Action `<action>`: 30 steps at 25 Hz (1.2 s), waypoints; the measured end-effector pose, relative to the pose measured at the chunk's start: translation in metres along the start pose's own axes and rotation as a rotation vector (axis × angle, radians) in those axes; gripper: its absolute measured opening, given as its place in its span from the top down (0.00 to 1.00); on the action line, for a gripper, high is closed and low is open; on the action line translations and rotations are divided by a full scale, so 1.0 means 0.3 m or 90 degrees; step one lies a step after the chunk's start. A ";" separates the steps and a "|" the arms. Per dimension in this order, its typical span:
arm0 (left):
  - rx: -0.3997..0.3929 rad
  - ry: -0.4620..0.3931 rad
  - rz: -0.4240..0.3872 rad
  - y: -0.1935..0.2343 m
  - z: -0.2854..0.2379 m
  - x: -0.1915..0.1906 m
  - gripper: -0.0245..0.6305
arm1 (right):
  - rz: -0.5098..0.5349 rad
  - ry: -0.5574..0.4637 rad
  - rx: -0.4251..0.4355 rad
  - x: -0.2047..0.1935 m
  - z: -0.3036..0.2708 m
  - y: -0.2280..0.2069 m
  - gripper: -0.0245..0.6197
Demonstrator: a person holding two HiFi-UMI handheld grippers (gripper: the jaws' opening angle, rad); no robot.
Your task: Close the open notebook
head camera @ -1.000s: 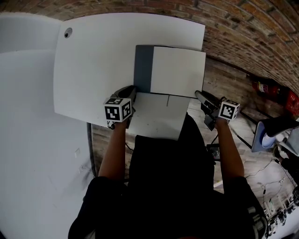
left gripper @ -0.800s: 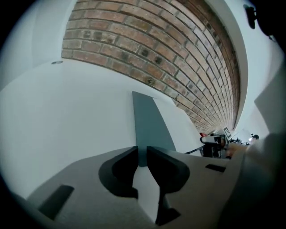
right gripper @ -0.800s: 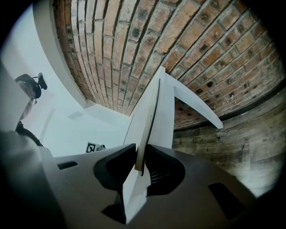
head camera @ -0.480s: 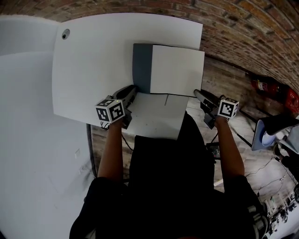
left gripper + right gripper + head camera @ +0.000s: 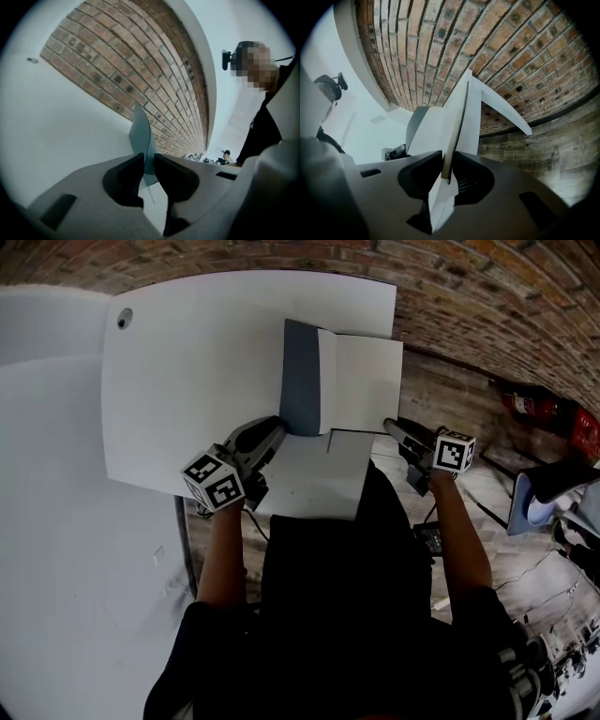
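It looks like a makeshift lab or workshop room, with a rough brick wall (image 5: 487, 296), a worn wooden plank floor (image 5: 455, 404) strewn with loose cables (image 5: 530, 570), and plain white tables (image 5: 187, 381) set side by side.

We see a notebook (image 5: 356, 381) of matt white paper with a smooth grey-blue cover (image 5: 300, 381), a smooth matt white table (image 5: 187, 381), a rough brick wall (image 5: 487, 296) and a worn wood floor (image 5: 445, 404).
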State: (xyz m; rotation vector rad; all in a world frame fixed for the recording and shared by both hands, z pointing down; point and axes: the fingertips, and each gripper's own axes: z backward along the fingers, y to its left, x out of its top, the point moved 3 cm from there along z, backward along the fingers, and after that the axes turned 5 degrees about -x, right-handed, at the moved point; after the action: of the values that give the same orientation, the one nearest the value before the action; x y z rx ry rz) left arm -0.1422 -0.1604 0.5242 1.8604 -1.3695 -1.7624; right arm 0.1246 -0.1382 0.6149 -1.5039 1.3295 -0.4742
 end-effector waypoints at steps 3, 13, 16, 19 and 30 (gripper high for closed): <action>-0.067 -0.005 -0.027 -0.114 -0.054 0.042 0.86 | -0.006 -0.001 -0.012 -0.006 0.007 -0.010 0.84; -0.162 0.025 -0.065 -0.263 -0.245 0.034 0.79 | 0.017 -0.007 -0.019 -0.014 0.009 -0.028 0.83; -0.148 0.031 -0.089 -0.282 -0.283 0.032 0.79 | 0.034 -0.014 -0.019 -0.013 0.005 -0.003 0.82; -0.147 0.055 -0.125 -0.311 -0.333 0.012 0.85 | 0.060 -0.017 -0.016 -0.015 0.004 0.012 0.78; -0.144 0.130 -0.157 -0.354 -0.522 -0.114 0.89 | 0.081 -0.043 0.047 -0.011 0.077 0.035 0.64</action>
State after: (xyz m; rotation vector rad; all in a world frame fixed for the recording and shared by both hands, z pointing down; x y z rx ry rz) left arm 0.0488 -0.1433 0.5095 2.0812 -0.8609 -1.6950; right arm 0.1373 -0.1239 0.5980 -1.3544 1.3317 -0.3823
